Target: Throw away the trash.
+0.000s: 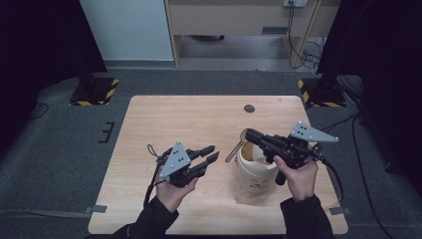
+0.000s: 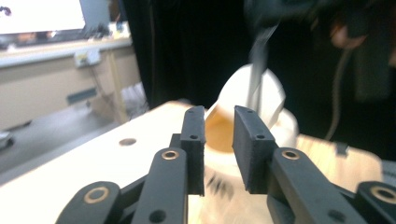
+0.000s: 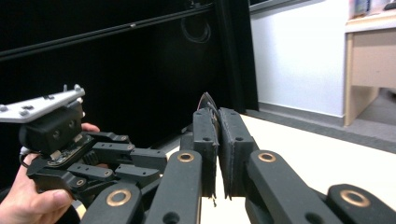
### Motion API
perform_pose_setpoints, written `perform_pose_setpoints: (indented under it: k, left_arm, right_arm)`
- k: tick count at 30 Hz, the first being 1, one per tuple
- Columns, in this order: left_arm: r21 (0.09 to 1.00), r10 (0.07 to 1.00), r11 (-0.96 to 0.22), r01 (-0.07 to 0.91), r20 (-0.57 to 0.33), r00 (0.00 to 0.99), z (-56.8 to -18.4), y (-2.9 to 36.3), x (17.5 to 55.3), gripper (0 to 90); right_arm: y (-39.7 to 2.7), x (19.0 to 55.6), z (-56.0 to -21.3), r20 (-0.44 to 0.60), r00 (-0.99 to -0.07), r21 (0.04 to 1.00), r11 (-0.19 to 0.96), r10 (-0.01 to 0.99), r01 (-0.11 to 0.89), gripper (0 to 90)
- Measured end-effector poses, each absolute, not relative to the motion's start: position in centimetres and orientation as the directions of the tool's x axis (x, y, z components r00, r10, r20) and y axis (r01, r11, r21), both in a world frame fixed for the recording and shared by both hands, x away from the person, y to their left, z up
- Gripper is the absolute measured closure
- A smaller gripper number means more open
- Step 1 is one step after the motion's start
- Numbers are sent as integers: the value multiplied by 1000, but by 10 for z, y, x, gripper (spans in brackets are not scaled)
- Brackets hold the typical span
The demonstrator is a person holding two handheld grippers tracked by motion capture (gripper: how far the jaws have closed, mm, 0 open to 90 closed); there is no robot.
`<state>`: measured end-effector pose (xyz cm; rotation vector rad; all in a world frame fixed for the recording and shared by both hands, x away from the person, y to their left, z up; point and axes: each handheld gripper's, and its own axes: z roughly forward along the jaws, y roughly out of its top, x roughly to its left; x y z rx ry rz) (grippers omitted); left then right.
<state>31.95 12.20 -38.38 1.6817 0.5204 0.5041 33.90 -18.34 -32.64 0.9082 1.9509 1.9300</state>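
1. High view. I see the wooden table point(image 1: 174, 119) in the centre of the frame. The white bucket point(image 1: 255, 174) stands at its lower right, on a brownish sheet whose make I cannot tell.
2. High view. My right gripper point(image 1: 249, 134) sits right of centre, above the bucket's rim. Its jaws are closed on the end of a wooden spoon point(image 1: 235, 147), which slants down to the left outside the rim.
3. High view. My left gripper point(image 1: 213, 153) hangs left of centre, well apart from the bucket, with its jaws parted and empty.
4. Left gripper view. The jaws stand a little apart with nothing between them. The bucket point(image 2: 275, 100) is blurred behind them, upper centre.
5. Right gripper view. The jaws are pressed almost together on a thin dark-edged piece point(image 3: 208, 103). The left gripper point(image 3: 144, 161) shows at lower left, held in a hand point(image 3: 32, 196).
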Motion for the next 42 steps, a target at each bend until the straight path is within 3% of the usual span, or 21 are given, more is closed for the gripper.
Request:
perform_pose_setpoints:
  k: [11,17,28,34,42]
  left_arm:
    - [915,737,-264,304,-12,676,-446,210,327,580]
    - [866,813,-245,435,-62,579,-469,242,335,494]
    - [856,825,-238,458,-70,560,-474,246,341,426]
    - [855,831,-231,465,-75,551,-475,249,342,412]
    - [836,841,-227,500,-92,534,-481,255,346,318]
  right_arm:
    - [-190,348,-328,113,-703,980,37,702,194,863]
    - [-184,356,-334,43,-667,978,104,744,179,862]
    - [-175,361,-346,-46,-642,955,223,766,197,843]
    - [-176,360,-345,-32,-627,958,203,779,204,743]
    - [-196,351,-333,21,-585,981,97,811,170,602]
